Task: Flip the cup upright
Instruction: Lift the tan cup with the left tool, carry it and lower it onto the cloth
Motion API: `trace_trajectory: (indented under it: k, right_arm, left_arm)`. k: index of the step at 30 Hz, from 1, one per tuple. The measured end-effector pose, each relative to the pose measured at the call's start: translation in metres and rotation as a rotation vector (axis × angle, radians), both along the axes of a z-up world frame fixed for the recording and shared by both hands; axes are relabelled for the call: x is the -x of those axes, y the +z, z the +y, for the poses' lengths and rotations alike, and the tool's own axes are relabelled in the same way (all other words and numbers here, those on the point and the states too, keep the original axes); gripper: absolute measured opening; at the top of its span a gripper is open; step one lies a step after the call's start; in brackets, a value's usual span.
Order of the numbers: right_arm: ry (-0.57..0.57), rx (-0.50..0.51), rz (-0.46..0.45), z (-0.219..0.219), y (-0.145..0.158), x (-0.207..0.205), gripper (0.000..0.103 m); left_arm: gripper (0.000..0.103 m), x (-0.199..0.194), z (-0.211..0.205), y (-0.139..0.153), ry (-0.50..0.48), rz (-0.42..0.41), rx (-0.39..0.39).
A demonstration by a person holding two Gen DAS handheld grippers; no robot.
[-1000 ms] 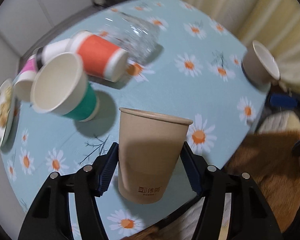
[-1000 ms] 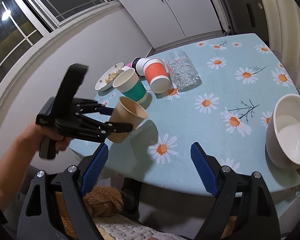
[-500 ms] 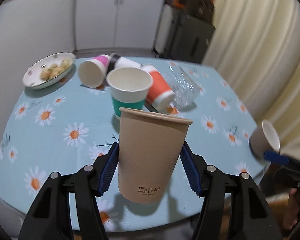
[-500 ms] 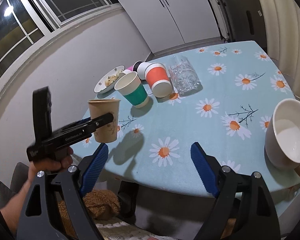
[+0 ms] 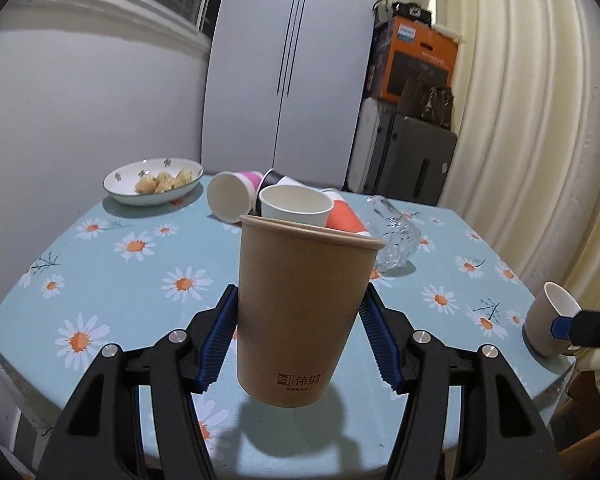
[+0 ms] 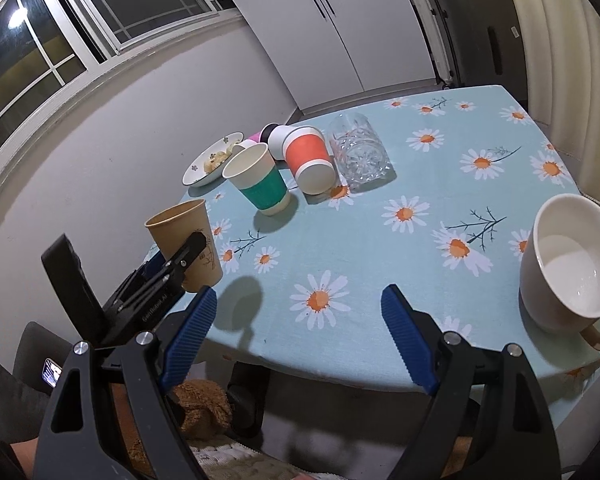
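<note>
My left gripper (image 5: 300, 340) is shut on a brown paper cup (image 5: 300, 308), which stands upright with its mouth up, its base just above or on the table's near edge. The right wrist view shows the same cup (image 6: 186, 240) at the table's left edge with the left gripper (image 6: 168, 268) clamped on it. My right gripper (image 6: 300, 340) is open and empty, held over the near edge of the table.
On the daisy tablecloth (image 5: 140, 280): an upright green cup (image 6: 260, 180), an orange cup (image 6: 308, 156) and pink and black-white cups on their sides, a glass (image 6: 358, 152) on its side, a plate of food (image 5: 153, 181), a white mug (image 6: 568, 264) at right.
The left gripper has turned the brown cup from tilted to upright and lowered it toward the table's left edge. The right gripper has barely moved.
</note>
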State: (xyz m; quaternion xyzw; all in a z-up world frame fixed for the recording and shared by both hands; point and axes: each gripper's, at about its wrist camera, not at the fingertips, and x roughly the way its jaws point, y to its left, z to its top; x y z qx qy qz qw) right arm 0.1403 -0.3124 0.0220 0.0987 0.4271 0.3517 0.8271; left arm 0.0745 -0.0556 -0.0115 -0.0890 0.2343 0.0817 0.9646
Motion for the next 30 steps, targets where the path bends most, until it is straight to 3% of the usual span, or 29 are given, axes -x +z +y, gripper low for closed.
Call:
trace_trajectory:
  k: [10, 30]
  right_arm:
    - [-0.004, 0.012, -0.006, -0.002, -0.002, 0.0, 0.083]
    - [0.005, 0.055, -0.009, 0.004, -0.006, -0.001, 0.083]
  left_arm:
    - [0.059, 0.01, -0.013, -0.028, 0.006, -0.125, -0.049]
    - [0.06, 0.009, -0.012, -0.072, 0.087, -0.23, -0.151]
